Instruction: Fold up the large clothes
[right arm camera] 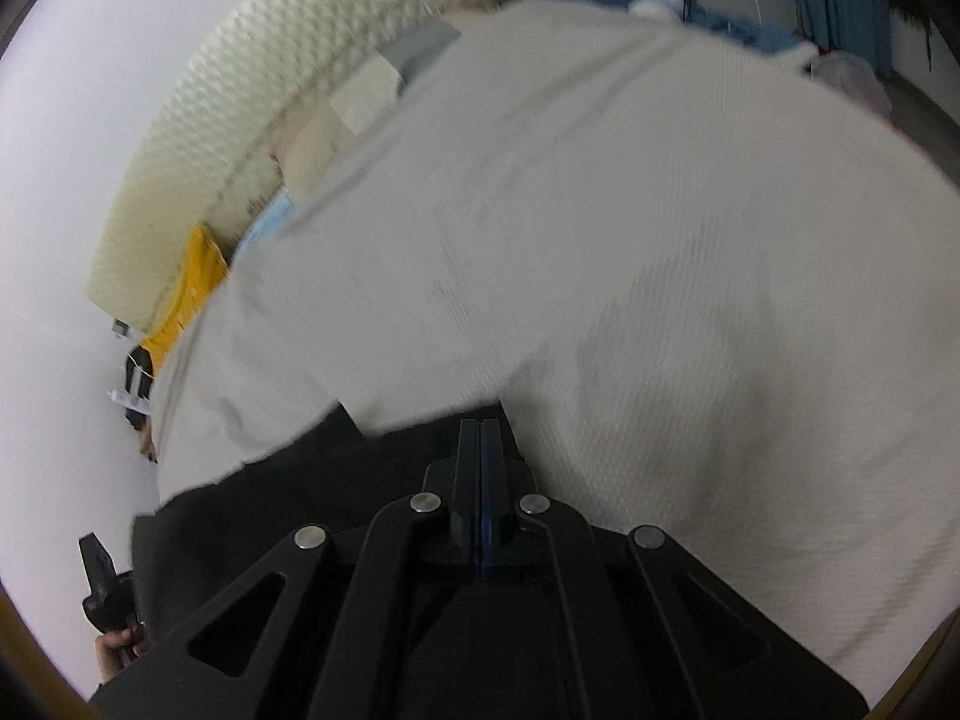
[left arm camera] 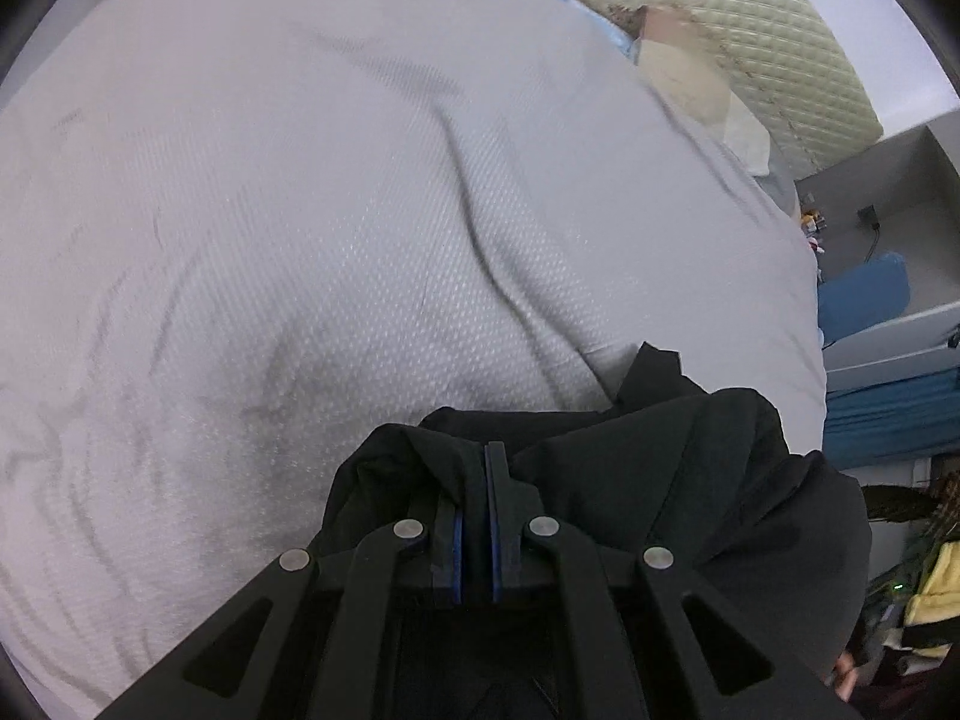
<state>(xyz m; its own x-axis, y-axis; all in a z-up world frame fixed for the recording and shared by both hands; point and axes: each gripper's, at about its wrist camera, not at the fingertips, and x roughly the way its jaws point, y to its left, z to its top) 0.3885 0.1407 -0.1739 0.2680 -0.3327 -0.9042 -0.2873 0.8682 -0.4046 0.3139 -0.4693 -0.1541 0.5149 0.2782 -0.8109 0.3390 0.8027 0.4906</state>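
both grippers pinching black cloth over a pale bed cover

left wrist view: the left gripper (left arm camera: 478, 450) has its jaws drawn nearly together, a bunched fold of the black garment (left arm camera: 690, 480) clamped between the blue-edged pads. only this view shows how the cloth gathers: it heaps up around the fingertips and spills to the right of the jaws in soft ridges, with one pointed flap standing up beyond them. ahead of the jaws and to their left lies the white textured bed cover (left arm camera: 300, 210), creased in long diagonal folds. far right of the jaws, a blue bin (left arm camera: 864, 294) and grey shelving.

right wrist view: the right gripper (right arm camera: 481, 423) has its jaws fully together; black cloth lies right around the tips, so it reads as a pinch on the same garment, though the fabric between the pads is hidden. here the cloth shows as a flat dark band running left of the jaws, its edge lying on the cover. only this view shows the yellow item (right arm camera: 192, 294) far left beyond the jaws, and the quilted cream headboard (right arm camera: 288, 78) ahead-left. picture is motion-blurred.

garment: matte black, no print visible, limp, bunched at the left grip, smoother at the right.
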